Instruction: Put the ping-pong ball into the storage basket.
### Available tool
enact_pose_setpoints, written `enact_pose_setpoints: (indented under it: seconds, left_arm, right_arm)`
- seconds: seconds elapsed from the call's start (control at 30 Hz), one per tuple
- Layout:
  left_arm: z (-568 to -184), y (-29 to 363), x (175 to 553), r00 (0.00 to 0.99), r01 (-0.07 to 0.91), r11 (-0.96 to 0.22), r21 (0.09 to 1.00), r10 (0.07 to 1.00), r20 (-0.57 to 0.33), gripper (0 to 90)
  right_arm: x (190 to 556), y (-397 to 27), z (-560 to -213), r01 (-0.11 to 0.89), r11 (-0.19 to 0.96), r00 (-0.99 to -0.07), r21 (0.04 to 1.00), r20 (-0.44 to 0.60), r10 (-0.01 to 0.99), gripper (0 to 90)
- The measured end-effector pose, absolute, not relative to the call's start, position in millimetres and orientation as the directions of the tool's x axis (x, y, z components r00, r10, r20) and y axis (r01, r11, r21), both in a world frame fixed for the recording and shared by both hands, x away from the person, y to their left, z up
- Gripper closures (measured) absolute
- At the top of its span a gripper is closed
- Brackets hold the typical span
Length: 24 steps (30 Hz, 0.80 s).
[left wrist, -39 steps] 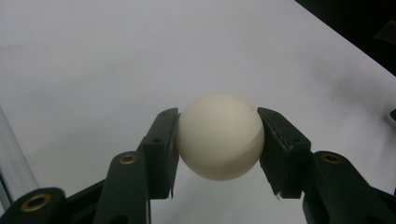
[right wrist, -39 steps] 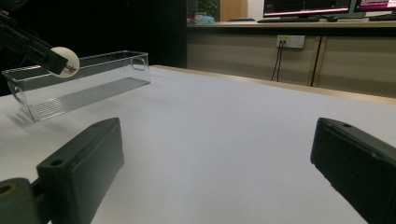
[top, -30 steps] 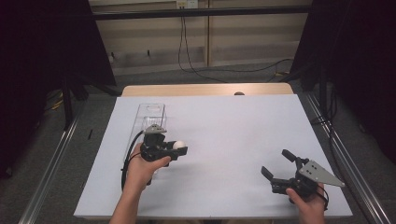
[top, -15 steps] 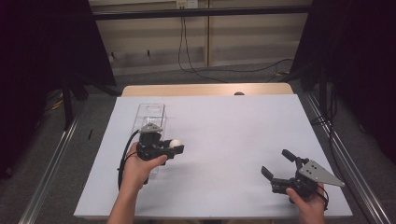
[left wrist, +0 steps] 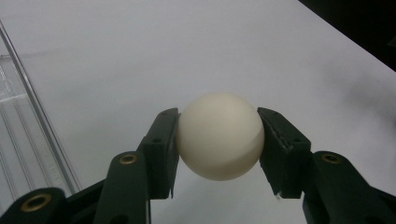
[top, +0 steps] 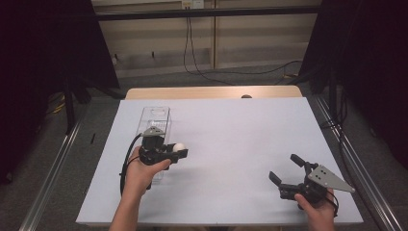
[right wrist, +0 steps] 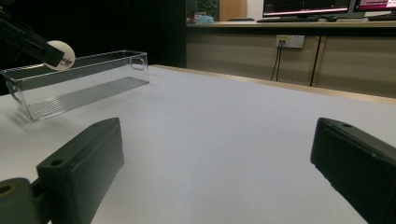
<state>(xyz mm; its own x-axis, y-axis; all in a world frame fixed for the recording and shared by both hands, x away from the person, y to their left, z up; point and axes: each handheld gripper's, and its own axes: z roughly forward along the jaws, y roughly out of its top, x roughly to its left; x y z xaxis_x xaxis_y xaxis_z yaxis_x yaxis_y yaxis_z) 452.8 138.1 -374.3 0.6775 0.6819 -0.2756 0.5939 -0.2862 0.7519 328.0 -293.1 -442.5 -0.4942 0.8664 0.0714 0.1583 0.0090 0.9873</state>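
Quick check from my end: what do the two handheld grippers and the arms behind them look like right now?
Both are black two-jaw tools. The left gripper has blocky black jaws with brass-coloured rivets, a grey three-cornered plate on top and a black cable looping past the wrist. The right gripper carries a larger grey three-cornered plate with small holes. Both forearms are bare, no sleeves.

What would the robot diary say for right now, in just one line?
left gripper: shut on white ball, held up | clear plastic bin: beside it | right gripper: open, empty | white table

The left hand (top: 140, 169) hid the near end of the clear box (top: 155, 117), and the picture's edge cut both forearms.
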Motion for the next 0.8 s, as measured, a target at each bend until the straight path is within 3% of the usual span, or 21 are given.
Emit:
enact_pose_setpoints:
  seconds: [0.8]
  left_arm:
    - [-371.0, 144.5, 453.4, 0.669, 0.594, -0.276, 0.756, 0.692, -0.272, 51.2]
  right_arm:
    - [327.7, -292.8, -442.1, 0.154, 0.012, -0.494, 0.988, 0.066, 0.867, 2.1]
